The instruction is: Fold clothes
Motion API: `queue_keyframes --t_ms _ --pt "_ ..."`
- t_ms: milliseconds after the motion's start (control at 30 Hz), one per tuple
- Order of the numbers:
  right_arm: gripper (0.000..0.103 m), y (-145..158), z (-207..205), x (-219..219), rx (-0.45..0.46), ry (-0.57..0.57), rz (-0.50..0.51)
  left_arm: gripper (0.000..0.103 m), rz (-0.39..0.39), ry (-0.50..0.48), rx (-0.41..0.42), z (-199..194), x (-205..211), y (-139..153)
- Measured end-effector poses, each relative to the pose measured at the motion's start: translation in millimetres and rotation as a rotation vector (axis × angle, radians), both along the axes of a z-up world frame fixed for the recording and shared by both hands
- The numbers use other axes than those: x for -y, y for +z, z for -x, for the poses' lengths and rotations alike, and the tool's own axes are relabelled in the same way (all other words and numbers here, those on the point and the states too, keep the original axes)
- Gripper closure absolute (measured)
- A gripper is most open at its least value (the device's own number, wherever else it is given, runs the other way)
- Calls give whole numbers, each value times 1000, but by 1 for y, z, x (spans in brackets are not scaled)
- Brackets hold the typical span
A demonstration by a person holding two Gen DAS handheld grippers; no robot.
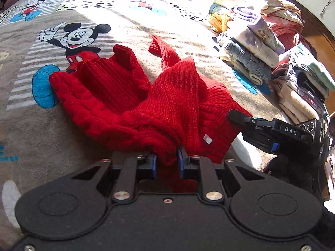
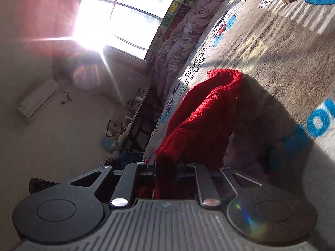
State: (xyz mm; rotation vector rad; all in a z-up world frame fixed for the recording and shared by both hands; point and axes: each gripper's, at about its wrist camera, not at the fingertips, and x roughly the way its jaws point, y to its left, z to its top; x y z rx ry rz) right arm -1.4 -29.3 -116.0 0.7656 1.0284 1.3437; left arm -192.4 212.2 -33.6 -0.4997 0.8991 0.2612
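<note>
Knitwear is bunching up in the left wrist view: the red sweater (image 1: 146,96) is lying crumpled on the bed (image 1: 146,27), just beside the printed Mickey figure (image 1: 77,41), with its near edge drawn up into the left gripper (image 1: 166,163), whose jaws are clamping narrowly on a fold of knit. The right gripper (image 1: 236,117) is coming in from the side away from Mickey, its tip touching the sweater's ribbed edge, and stacks of folded clothes (image 1: 261,48) are sitting well beyond it. In the right wrist view, tilted steeply, the right gripper (image 2: 166,168) is holding a hanging strip of the sweater (image 2: 201,117) between jaws closed down on it, while the rest is draping back onto the bed (image 2: 282,62). Doing this step well probably means lifting both held edges together, pulling them apart until the knit is hanging flat, then laying it down smoothly on the open blanket near Mickey. Uneven tension is likely to twist the loose sleeve under the body.
</note>
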Motion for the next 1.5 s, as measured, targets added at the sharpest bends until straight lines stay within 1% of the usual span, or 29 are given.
queue_keyframes --t_ms 100,167,233,267,300,333,367,400,433,500,533,633,700,800,867,900,1033,1167,1200,1233,1300,1367,1400,1433,1467,1500 --pt "85 -9 28 19 -29 28 43 87 5 -27 -68 21 4 -17" --pt "85 -18 43 25 -47 59 96 87 39 -60 -157 29 5 -35" --pt "85 -29 59 27 -44 103 203 86 65 -98 -258 35 8 -54" --pt "85 -33 63 25 -34 122 258 86 51 -109 -295 37 10 -59" --pt "83 -36 66 27 -33 127 290 86 38 -117 -324 40 11 -62" --pt "83 -40 68 28 -32 132 322 78 32 -112 -321 43 10 -61" --pt "83 -39 68 31 -39 128 327 71 34 -105 -306 46 8 -57" --pt "77 -39 67 34 -46 123 331 51 29 -85 -275 49 4 -50" --pt "66 -36 67 39 -35 110 330 47 16 -61 -245 51 -1 -42" --pt "59 -22 68 51 48 41 338 47 -12 -8 -186 52 -12 -27" --pt "59 -16 67 56 91 3 337 47 -26 17 -160 52 -17 -20" --pt "59 -12 49 37 154 -26 348 47 -81 72 -121 43 -30 -11" --pt "59 -10 37 24 196 -44 355 47 -115 104 -127 29 -46 -11" --pt "59 -6 19 5 258 -72 366 47 -145 135 -147 15 -68 -18" --pt "54 -3 7 -8 300 -91 373 47 -164 157 -164 5 -83 -25" --pt "48 -2 1 -14 321 -101 377 47 -163 166 -168 1 -91 -28" --pt "47 3 -24 -39 404 -138 390 47 -150 192 -188 -16 -119 -39" --pt "45 12 -38 -67 452 -85 380 47 -121 241 -212 -32 -140 -52" --pt "43 14 -42 -74 463 -72 377 47 -114 247 -213 -35 -144 -55" --pt "34 21 -41 -88 497 -27 364 47 -108 254 -215 -38 -148 -59" --pt "26 35 -38 -116 566 65 337 46 -93 259 -217 -42 -153 -65" --pt "26 34 -40 -151 563 149 338 48 -80 252 -217 -46 -154 -69" --pt "26 33 -41 -169 560 191 339 53 -86 239 -212 -48 -152 -69" --pt "26 26 -47 -183 519 220 335 57 -92 225 -206 -50 -150 -69" --pt "26 18 -50 -193 504 233 353 58 -98 214 -202 -51 -148 -68" --pt "27 11 -52 -204 489 245 372 61 -103 208 -199 -52 -147 -68"
